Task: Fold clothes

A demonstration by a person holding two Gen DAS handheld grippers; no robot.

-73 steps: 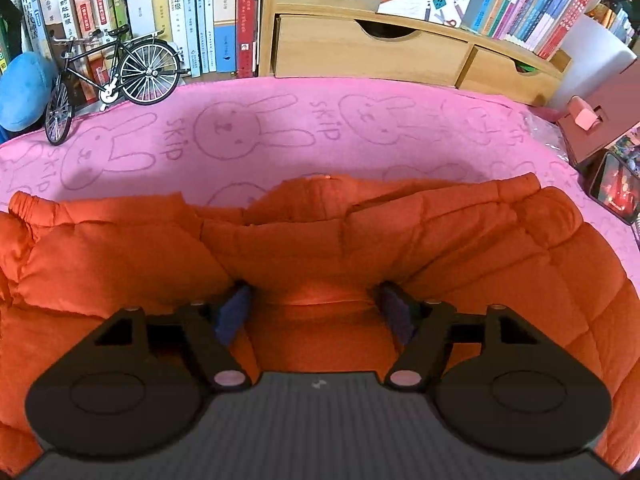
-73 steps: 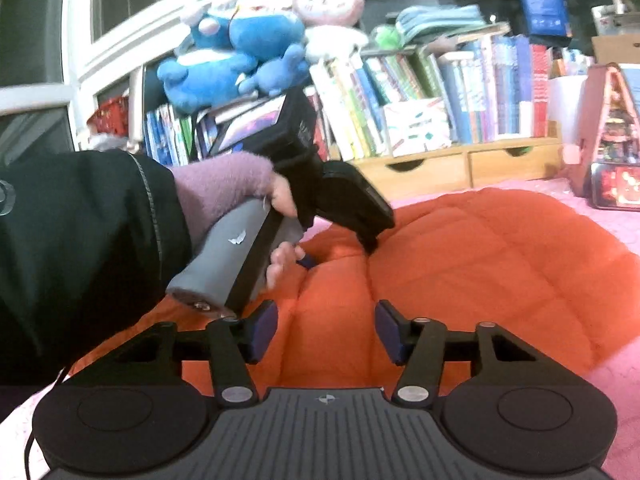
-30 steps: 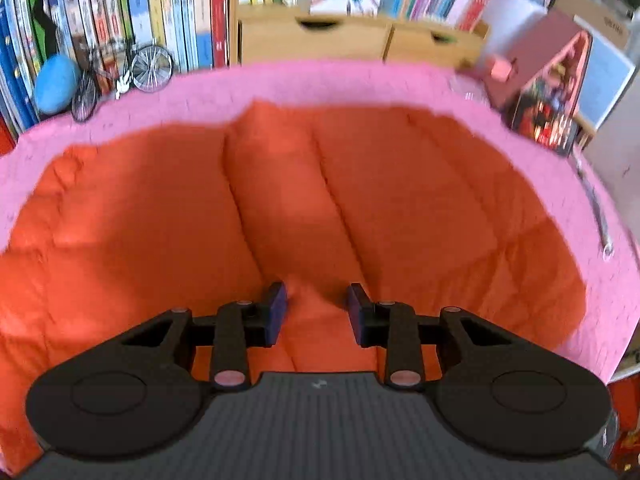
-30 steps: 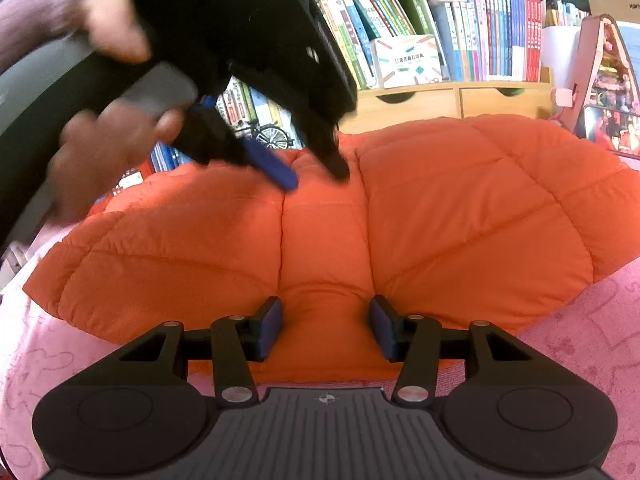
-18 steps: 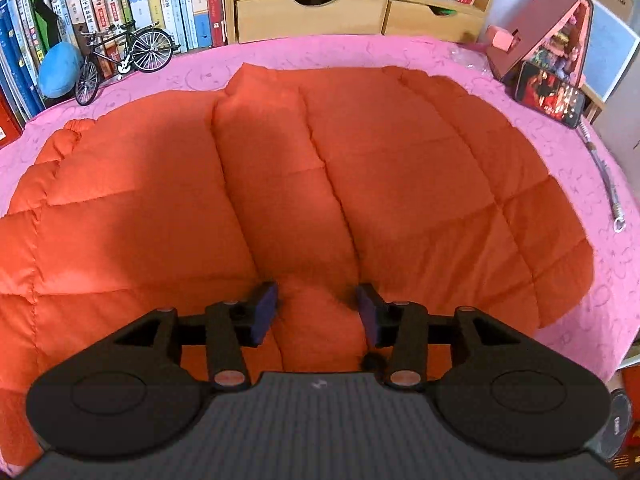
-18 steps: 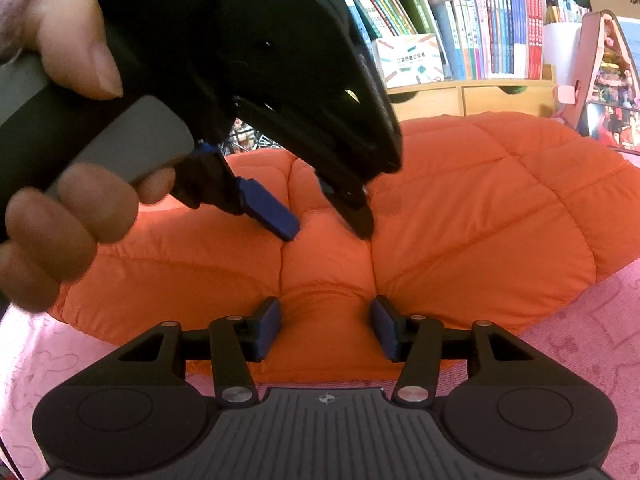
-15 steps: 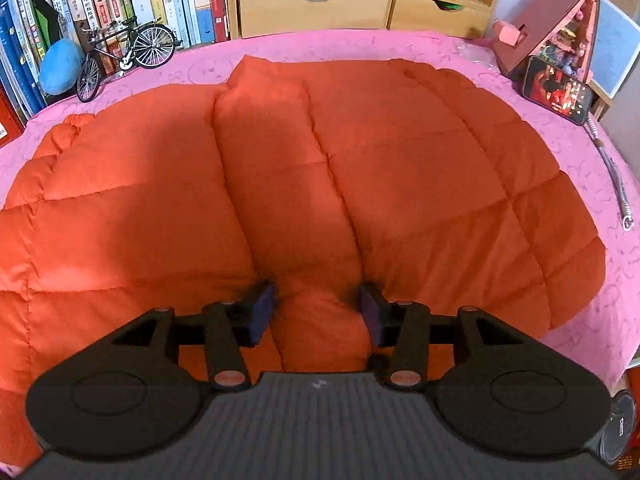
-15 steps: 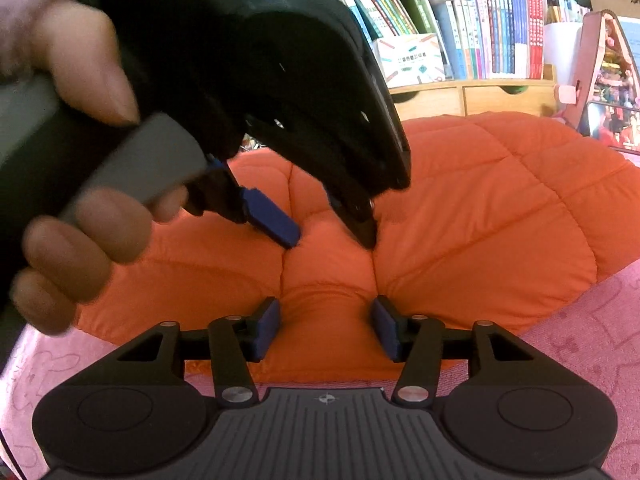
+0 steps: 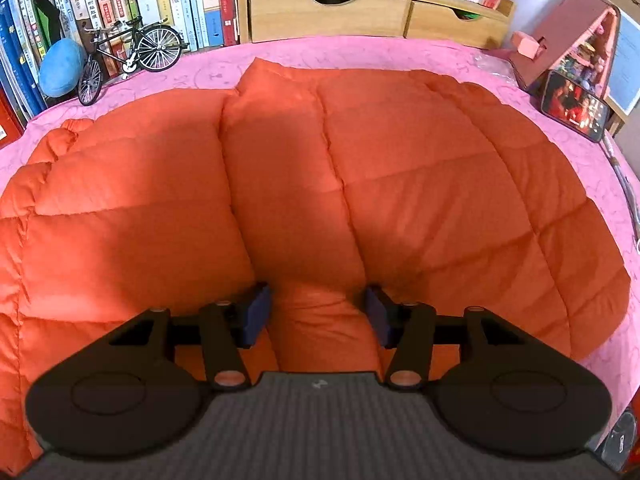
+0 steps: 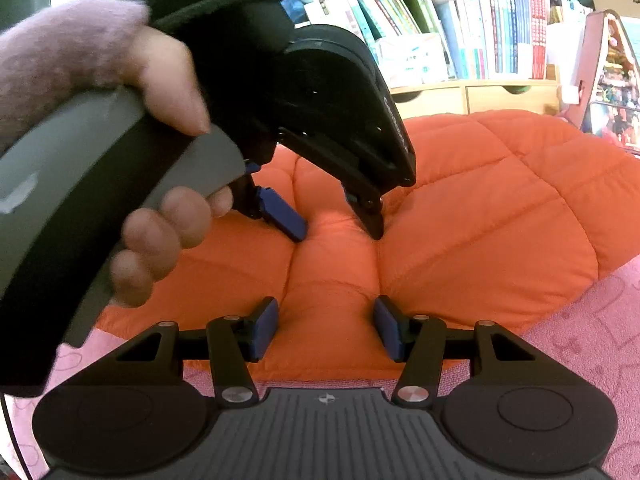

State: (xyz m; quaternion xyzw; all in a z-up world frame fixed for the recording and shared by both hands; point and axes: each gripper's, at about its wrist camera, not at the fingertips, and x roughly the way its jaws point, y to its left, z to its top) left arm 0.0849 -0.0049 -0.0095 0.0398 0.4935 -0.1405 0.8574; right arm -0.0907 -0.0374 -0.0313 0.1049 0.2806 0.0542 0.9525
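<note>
The orange puffer jacket [image 9: 400, 184] lay spread across the pink cloth [image 9: 360, 52] on the desk, its quilted panels facing up and one narrow padded strip running down the middle. The step in hand looked like gathering that middle strip before a fold. The left gripper [image 9: 316, 312] had its jaws apart with the strip bulging between them, the blue pads pressed into the fabric on either side. The right gripper [image 10: 326, 328] stood at the near hem, jaws likewise apart and straddling the same strip. Whether either pair truly pinched the cloth could not be told. The next move probably called for closing both pairs on the strip and lifting one edge over
</note>
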